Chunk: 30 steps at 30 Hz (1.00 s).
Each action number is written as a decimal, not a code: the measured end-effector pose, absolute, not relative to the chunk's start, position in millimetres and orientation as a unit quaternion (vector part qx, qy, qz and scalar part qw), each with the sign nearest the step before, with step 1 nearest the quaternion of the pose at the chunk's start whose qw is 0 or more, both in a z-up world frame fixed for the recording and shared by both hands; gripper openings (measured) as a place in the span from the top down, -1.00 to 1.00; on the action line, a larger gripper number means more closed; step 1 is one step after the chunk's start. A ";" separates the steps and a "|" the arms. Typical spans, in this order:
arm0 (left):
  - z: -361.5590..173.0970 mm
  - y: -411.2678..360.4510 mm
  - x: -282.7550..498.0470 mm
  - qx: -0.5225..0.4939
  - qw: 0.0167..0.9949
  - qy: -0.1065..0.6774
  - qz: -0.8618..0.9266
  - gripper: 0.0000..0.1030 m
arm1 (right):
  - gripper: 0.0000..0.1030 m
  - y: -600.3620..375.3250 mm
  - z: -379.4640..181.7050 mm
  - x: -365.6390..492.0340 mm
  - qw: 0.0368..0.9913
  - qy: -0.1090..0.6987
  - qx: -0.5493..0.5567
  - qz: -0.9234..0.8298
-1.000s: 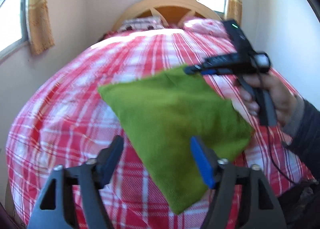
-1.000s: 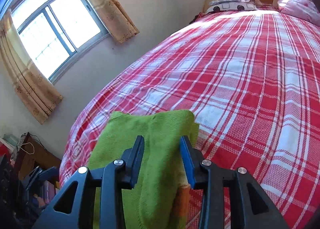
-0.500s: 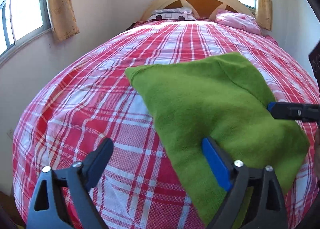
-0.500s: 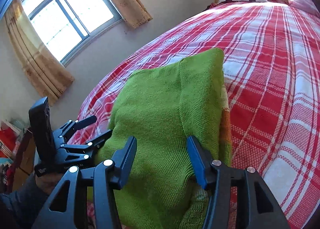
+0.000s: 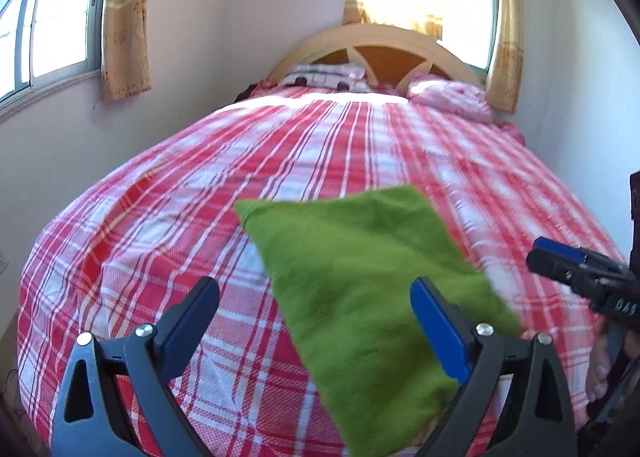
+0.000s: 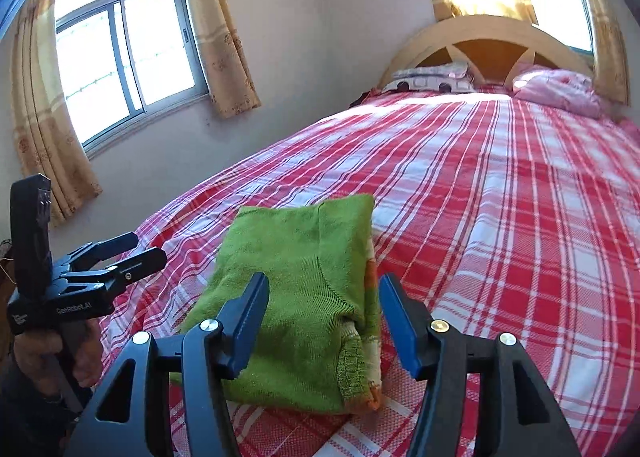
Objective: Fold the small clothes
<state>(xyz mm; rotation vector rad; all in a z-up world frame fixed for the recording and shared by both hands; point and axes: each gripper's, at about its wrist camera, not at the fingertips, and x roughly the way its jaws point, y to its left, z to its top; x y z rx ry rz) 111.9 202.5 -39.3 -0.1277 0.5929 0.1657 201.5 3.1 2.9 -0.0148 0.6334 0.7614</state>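
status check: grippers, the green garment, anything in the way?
Left gripper open, empty. Right gripper opening, pads clear of the green garment. Garment folded, lying on the bed. Nothing in the way.

Green knit garment (image 6: 304, 289), red-and-white plaid bedspread (image 6: 500, 197), yellow patterned curtains (image 6: 216, 29), pink pillow (image 6: 556, 91)

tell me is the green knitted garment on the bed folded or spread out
Folded: the green knitted garment lies as a compact stacked rectangle on the red plaid bedspread, layered edges showing at its corner.

Folded green garment (image 5: 360, 277) lying on red plaid bed (image 5: 320, 145), framed by wide-open left tool (image 5: 316, 305); right tool (image 5: 560, 261) alongside.
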 end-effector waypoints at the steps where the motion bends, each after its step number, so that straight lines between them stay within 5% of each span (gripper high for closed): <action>1: -32.0 198.8 107.8 -0.060 0.954 0.283 0.077 -0.92 | -0.15 0.7 7.3 198.4 0.883 0.297 -0.008 0.363; 30: 0.4 186.7 91.3 -0.053 0.967 0.240 0.070 -0.92 | -0.21 -18.9 39.8 171.0 0.905 0.247 -0.005 0.346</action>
